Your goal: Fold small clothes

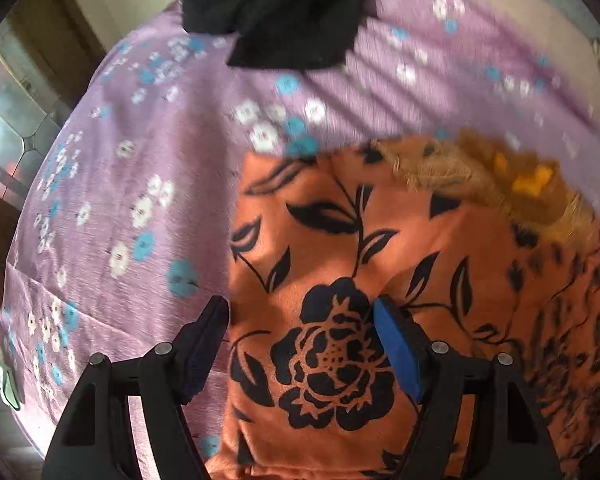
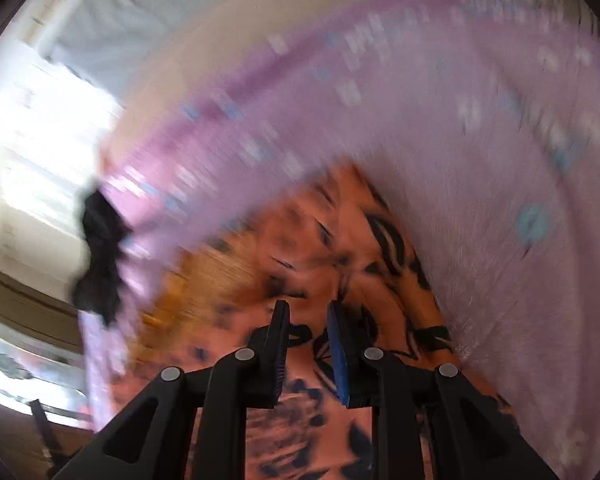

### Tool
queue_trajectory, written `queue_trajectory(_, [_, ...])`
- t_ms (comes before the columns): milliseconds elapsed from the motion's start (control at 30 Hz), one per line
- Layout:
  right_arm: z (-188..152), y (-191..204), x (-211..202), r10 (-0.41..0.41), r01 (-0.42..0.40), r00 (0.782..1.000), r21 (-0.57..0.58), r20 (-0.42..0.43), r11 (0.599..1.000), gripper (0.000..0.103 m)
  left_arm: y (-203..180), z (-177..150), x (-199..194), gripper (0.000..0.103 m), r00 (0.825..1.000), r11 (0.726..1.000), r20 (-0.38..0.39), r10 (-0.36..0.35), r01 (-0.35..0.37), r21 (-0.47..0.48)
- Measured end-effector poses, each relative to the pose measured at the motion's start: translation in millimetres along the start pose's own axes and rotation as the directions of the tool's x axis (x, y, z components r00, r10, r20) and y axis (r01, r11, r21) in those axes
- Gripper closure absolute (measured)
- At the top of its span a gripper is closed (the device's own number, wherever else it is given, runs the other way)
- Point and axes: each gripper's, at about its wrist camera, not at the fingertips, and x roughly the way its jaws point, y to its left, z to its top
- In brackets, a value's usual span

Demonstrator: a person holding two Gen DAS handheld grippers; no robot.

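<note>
In the left wrist view, at the far left edge, a wooden door frame [image 1: 40, 36] and a sunlit tiled floor [image 1: 16, 120] show beyond the bed, and a small white and green object [image 1: 6, 376], too blurred to name, lies low beside the hanging edge of the lilac bedsheet [image 1: 148, 168] with its white and blue flowers. The left gripper [image 1: 300, 312] hangs above the near left part of the orange cloth with the black flower print [image 1: 340, 240], its jaws spread wide with nothing between them; the left finger is over the lilac sheet just off the cloth's left edge, the blue-padded right finger over the big black rose. A crumpled black garment [image 1: 280, 12] lies well apart at the far edge of the bed, and a mustard-brown woven patch [image 1: 480, 176] sits at the cloth's far right corner, smeared by motion. The right wrist view is heavily blurred: bright window light [image 2: 40, 140] fills the left, the black garment [image 2: 100, 256] sits at the sheet's edge [image 2: 420, 120], and the orange cloth [image 2: 360, 248] spreads under the right gripper [image 2: 306, 308], whose jaws stand only slightly parted and hold nothing; whether the tips touch the fabric I cannot tell
</note>
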Motion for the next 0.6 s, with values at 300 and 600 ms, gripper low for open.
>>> queue_trajectory(300, [-23.9, 14.7, -48.6, 0.11, -0.106, 0.993, -0.083, 0.035, 0.991, 0.081, -7.1, -3.2, -30.2, 0.024, 0.993, 0.997, 0.09, -0.074, 0.073, 0.018])
queue_trajectory(600, [-51.9, 4.8, -42.9, 0.009, -0.015, 0.999, -0.125, -0.044, 0.992, 0.082, -45.6, -16.5, -12.6, 0.013, 0.994, 0.982, 0.088, 0.057, -0.071, 0.175])
